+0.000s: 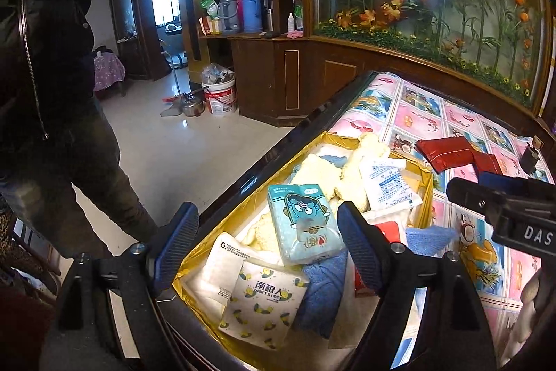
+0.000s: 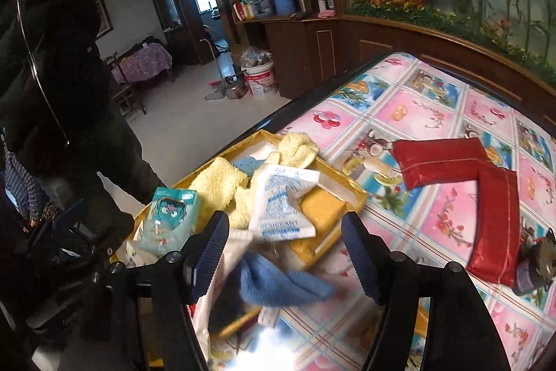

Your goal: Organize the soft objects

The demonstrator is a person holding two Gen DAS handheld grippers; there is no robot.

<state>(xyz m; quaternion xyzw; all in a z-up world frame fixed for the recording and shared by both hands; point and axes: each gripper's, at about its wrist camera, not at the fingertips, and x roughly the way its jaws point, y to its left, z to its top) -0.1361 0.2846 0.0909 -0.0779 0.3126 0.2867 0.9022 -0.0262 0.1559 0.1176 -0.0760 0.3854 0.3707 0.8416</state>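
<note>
An open gold box [image 1: 425, 197] on the table's near corner holds a teal tissue pack [image 1: 305, 225], a white lemon-print pack [image 1: 260, 312], a blue towel [image 1: 323, 287], yellow towels [image 1: 316, 176] and a desiccant sachet [image 1: 389, 186]. My left gripper [image 1: 267, 214] hangs open over the box, its fingers wide on either side of the teal pack and not touching it. My right gripper [image 2: 285, 225] is open above the box's near end. A blurred blue towel [image 2: 278, 280] lies below it, clear of its pads. Two red packs [image 2: 441, 166] lie on the cloth to the right.
A person in a dark jacket [image 1: 45, 58] stands at the left beside the table's black edge [image 1: 278, 155]. The patterned tablecloth [image 2: 417, 113] stretches right, with a small dark object [image 2: 535, 259] at its far right. A wooden cabinet [image 1: 278, 75] and a white bucket [image 1: 220, 96] stand behind.
</note>
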